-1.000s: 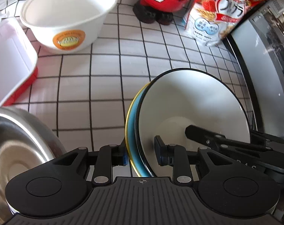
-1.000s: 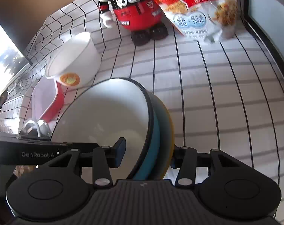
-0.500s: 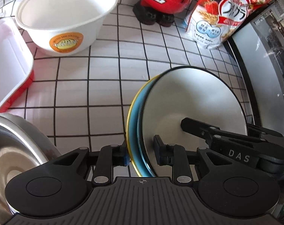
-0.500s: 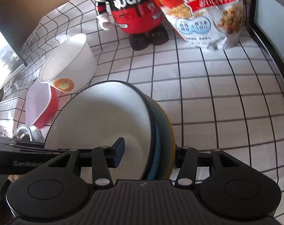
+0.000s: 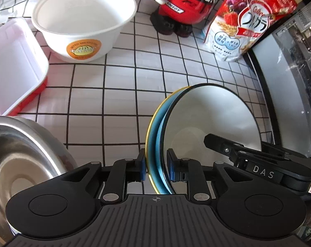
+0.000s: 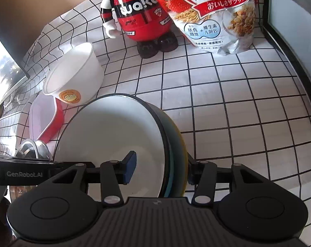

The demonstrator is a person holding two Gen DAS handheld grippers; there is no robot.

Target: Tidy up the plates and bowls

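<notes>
A stack of plates [image 5: 213, 119] [image 6: 114, 142] stands on edge above the checked tablecloth [image 5: 118, 86] [image 6: 247, 107]: a white plate with a dark rim, then a blue one, then a yellow one. Both tools hold it. The left gripper [image 5: 156, 167] has its jaws pinching the stack's lower edge, one blue pad on the yellow back and one on the white face. The right gripper [image 6: 161, 169] straddles the stack from the other side; its far pad is hidden behind the yellow plate and the near blue pad looks just off the white face, so whether it truly clamps cannot be told. Its body reads "DAS" in the left view; the left tool reads "GenRobot.AI" in the right view.

Beyond the stack lies open cloth. At the far edge stand a red figure [image 5: 186, 2] [image 6: 141, 14] lettered "wako" and a cereal bag [image 5: 245, 18] [image 6: 215, 10] with Japanese print. A dark-edged appliance [image 5: 289, 86] borders the cloth on the right.

To the left sit a white bowl [image 5: 83, 20] [image 6: 73, 76] with an orange label, holding nothing, a red tray [image 5: 13, 68] [image 6: 42, 121] with a pale inside, and a steel bowl [image 5: 17, 154] [image 6: 32, 150] nearest the left tool.
</notes>
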